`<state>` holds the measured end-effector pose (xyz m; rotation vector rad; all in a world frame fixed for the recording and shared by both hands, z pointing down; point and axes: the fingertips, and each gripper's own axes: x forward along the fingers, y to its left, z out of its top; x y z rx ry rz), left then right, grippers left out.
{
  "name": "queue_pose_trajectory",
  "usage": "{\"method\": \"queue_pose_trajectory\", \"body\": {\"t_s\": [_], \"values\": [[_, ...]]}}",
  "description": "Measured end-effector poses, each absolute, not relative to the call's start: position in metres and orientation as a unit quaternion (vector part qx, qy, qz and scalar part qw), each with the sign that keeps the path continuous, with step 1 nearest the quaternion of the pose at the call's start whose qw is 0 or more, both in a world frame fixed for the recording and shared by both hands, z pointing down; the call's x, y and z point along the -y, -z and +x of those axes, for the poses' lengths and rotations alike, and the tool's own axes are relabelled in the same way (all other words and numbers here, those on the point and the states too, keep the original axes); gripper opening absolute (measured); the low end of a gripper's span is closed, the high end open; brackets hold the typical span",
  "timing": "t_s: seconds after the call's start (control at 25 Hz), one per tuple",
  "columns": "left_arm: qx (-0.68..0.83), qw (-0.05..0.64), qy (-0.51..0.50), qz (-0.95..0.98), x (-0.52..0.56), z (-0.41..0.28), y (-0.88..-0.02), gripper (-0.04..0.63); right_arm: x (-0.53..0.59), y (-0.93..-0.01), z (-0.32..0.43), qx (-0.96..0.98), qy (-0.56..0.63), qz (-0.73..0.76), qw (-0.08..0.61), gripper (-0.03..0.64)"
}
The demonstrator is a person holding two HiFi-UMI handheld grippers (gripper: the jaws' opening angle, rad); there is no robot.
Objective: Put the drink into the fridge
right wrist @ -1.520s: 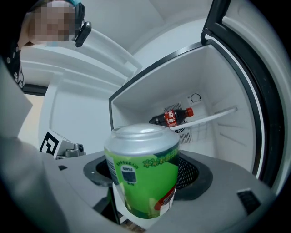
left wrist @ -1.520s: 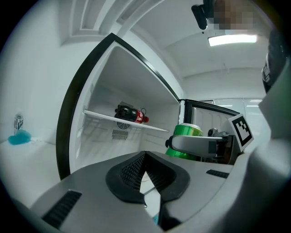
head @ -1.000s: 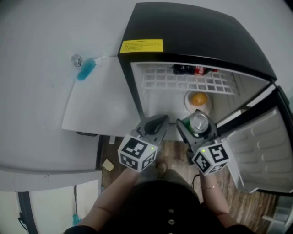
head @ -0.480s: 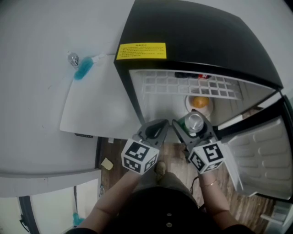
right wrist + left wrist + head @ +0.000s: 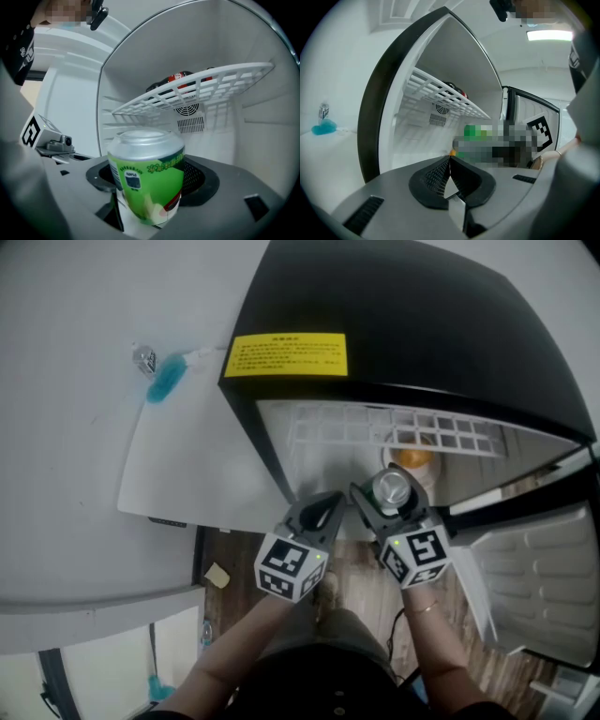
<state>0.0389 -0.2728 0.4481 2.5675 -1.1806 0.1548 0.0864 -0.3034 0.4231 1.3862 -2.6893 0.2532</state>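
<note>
A green drink can (image 5: 147, 176) with a silver top (image 5: 391, 489) stands upright between the jaws of my right gripper (image 5: 389, 498), which is shut on it just in front of the open black mini fridge (image 5: 403, 324). The white wire shelf (image 5: 197, 91) is above the can, and the fridge's white inside lies straight ahead. My left gripper (image 5: 323, 507) is beside the right one at the fridge's left front edge, shut with nothing between its jaws (image 5: 449, 171). An orange (image 5: 412, 458) lies on the fridge floor beyond the can.
Dark bottles (image 5: 180, 79) lie on the wire shelf. The fridge door (image 5: 539, 587) hangs open to the right. A white table (image 5: 94, 427) with a blue bottle (image 5: 169, 379) is at the left. Wooden floor (image 5: 234, 559) lies below.
Both grippers have sunk lower in front of the fridge opening, and the can has gone with the right one. The fridge top now hides more of the shelf and the bottles.
</note>
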Motion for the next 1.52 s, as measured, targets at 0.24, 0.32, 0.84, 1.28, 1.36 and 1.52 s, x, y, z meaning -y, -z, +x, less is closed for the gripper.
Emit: {"method": "queue_pose_trajectory", "body": {"t_s": [0.24, 0.32, 0.84, 1.28, 1.36, 1.52], "values": [[0.437, 0.143, -0.051, 0.886, 0.276, 0.035, -0.46, 0.006, 0.321, -0.441, 0.087, 0.875, -0.09, 0.474, 0.049, 0.35], [0.44, 0.147, -0.056, 0.884, 0.277, 0.035, -0.466, 0.006, 0.327, -0.446, 0.088, 0.871, -0.094, 0.481, 0.046, 0.35], [0.437, 0.155, -0.076, 0.883, 0.28, 0.039, -0.491, 0.006, 0.353, -0.469, 0.075, 0.874, -0.079, 0.472, 0.079, 0.35], [0.436, 0.149, -0.088, 0.883, 0.282, 0.035, -0.497, 0.006, 0.374, -0.482, 0.064, 0.873, -0.082, 0.473, 0.087, 0.35], [0.435, 0.148, -0.091, 0.883, 0.283, 0.035, -0.498, 0.006, 0.378, -0.483, 0.063, 0.873, -0.081, 0.473, 0.087, 0.35], [0.434, 0.145, -0.093, 0.884, 0.286, 0.036, -0.499, 0.006, 0.387, -0.485, 0.062, 0.873, -0.075, 0.473, 0.091, 0.35]]}}
